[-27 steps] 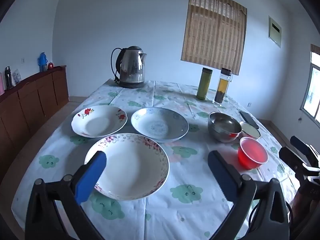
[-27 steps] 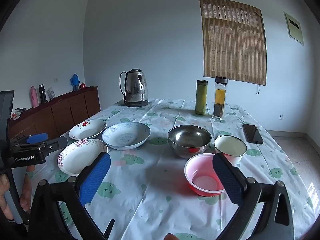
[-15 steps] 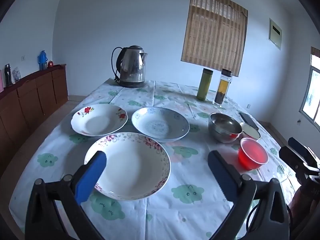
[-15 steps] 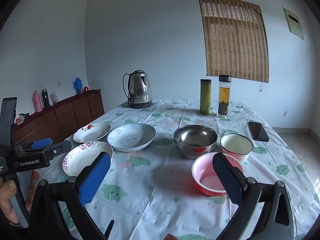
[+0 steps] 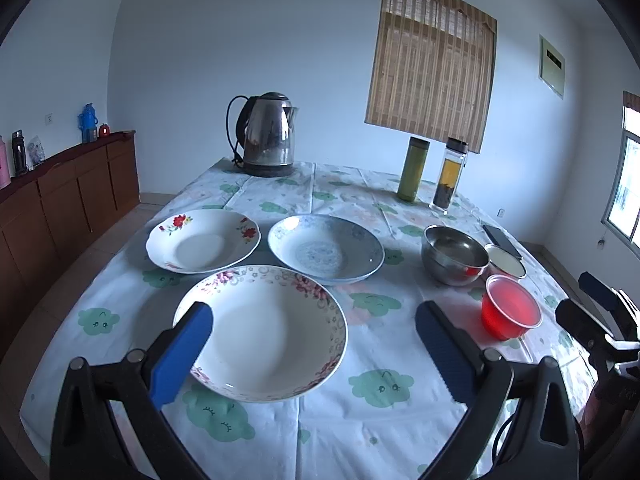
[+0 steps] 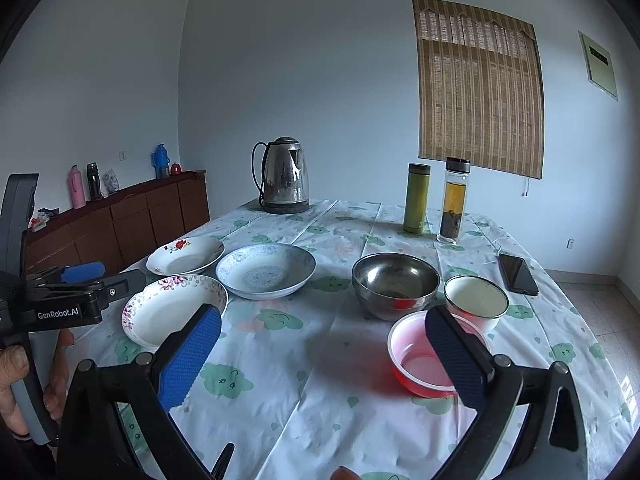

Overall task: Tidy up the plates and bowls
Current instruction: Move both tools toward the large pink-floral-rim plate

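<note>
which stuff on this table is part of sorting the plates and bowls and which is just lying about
For the job:
red-flower plate
blue plate
pink-rimmed plate
steel bowl
white bowl
red bowl

Just lying about:
kettle
green flask
tea bottle
phone

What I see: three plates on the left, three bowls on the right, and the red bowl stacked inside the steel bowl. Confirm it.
Wrong on one point: the red bowl is not inside the steel bowl. It stands on the tablecloth in front of it, as the right wrist view shows. The three plates on the left and three bowls on the right are correct.
</note>
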The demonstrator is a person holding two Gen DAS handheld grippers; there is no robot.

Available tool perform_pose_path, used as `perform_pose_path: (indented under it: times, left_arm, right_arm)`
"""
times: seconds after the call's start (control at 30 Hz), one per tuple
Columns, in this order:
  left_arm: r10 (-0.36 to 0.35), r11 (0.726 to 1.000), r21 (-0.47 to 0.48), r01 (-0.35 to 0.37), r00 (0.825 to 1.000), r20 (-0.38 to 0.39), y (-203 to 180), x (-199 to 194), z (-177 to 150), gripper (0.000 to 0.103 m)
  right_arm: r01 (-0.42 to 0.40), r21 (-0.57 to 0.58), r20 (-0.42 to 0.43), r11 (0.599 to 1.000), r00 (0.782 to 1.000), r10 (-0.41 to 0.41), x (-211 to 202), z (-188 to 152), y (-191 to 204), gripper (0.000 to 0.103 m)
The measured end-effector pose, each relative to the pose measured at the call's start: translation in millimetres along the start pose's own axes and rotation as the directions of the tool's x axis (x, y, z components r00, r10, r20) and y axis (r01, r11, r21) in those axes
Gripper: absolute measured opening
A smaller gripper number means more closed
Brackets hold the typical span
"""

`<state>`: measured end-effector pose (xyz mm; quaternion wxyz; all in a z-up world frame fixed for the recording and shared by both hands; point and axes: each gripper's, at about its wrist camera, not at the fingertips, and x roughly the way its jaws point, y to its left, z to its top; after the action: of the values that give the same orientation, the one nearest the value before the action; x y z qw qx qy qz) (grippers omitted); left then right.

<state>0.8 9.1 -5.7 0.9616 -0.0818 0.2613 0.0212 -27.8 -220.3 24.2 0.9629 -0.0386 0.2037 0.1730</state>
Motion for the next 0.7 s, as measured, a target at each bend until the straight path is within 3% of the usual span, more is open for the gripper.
perform_pose_path:
  times: [0.23,0.7]
  left_arm:
    - [0.002,1.0,0.0,-0.002,1.0,0.002,0.9,1.7,-1.0,0.103]
    - [0.004,1.0,-0.004,-0.004,1.0,0.007,5.1,3.0,1.3,0.103]
  right_arm:
    - [-0.056,0.049,-0.012,0.997,0.998,0.056,-1.2,1.3,-6.2,0.102]
    - [-0.069,0.036,-0.003,0.997,0.998,0.069,0.4,2.8,0.5,0.102]
